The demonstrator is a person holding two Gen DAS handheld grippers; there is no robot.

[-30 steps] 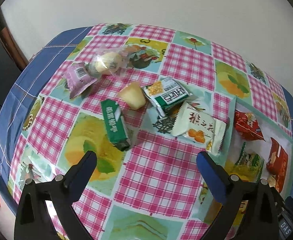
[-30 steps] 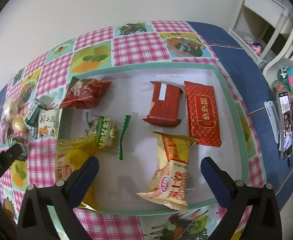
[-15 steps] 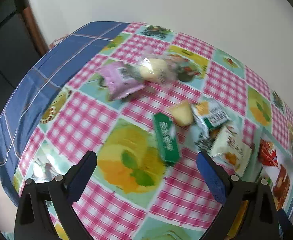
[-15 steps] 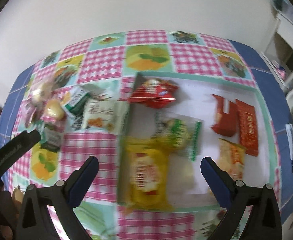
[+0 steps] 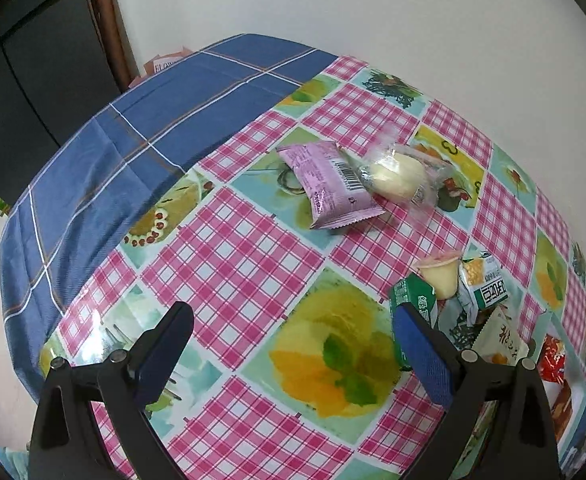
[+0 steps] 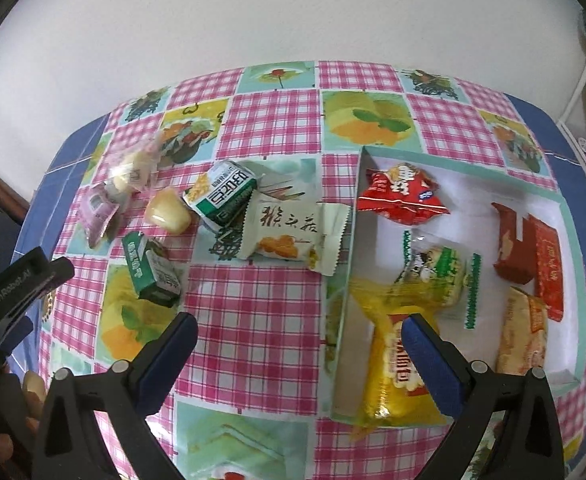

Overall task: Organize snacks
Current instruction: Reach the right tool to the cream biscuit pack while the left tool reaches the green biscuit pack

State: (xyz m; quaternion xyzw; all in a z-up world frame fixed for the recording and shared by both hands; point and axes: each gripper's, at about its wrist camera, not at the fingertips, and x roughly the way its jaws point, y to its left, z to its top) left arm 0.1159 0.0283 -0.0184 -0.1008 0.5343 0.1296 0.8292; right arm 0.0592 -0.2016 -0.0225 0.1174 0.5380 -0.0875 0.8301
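Both tools hang above the surface (image 6: pixel 253 320) with their blue fingers spread wide and nothing between them. The right hand-held gripper (image 6: pixel 299 354) sits over bare checked cloth, and just to its right, partly under its right finger, is the tray (image 6: pixel 565 208), which already carries a yellow bag (image 6: pixel 389 380), a green-edged packet (image 6: pixel 437 276), a red bag (image 6: pixel 403 194) and some red and orange packs further right. The left hand-held gripper (image 5: pixel 293 350) also looks down on bare cloth.

The loose snacks lie ahead and to the left of the right tool. Nearest is the small green carton (image 6: pixel 151 274), lying flat with its long axis running roughly away from the fingers and tilted a little. In the left wrist view that same carton (image 5: pixel 413 304) is just beside the left tool's right finger, so the left hand looks the closer one to it. Beyond it come the pale cream packet (image 6: pixel 289 236) lying crosswise just beside the tray wall, the jelly cup (image 6: pixel 169 212) and the green-and-white pack (image 6: pixel 223 194). Furthest off are the pink packet (image 5: pixel 329 184) and the clear-wrapped bun (image 5: pixel 399 174), touching each other, straight ahead of the left tool.

My guess is the carton comes next: the left tool would need to shift right and turn so the fingers close across its narrow sides.
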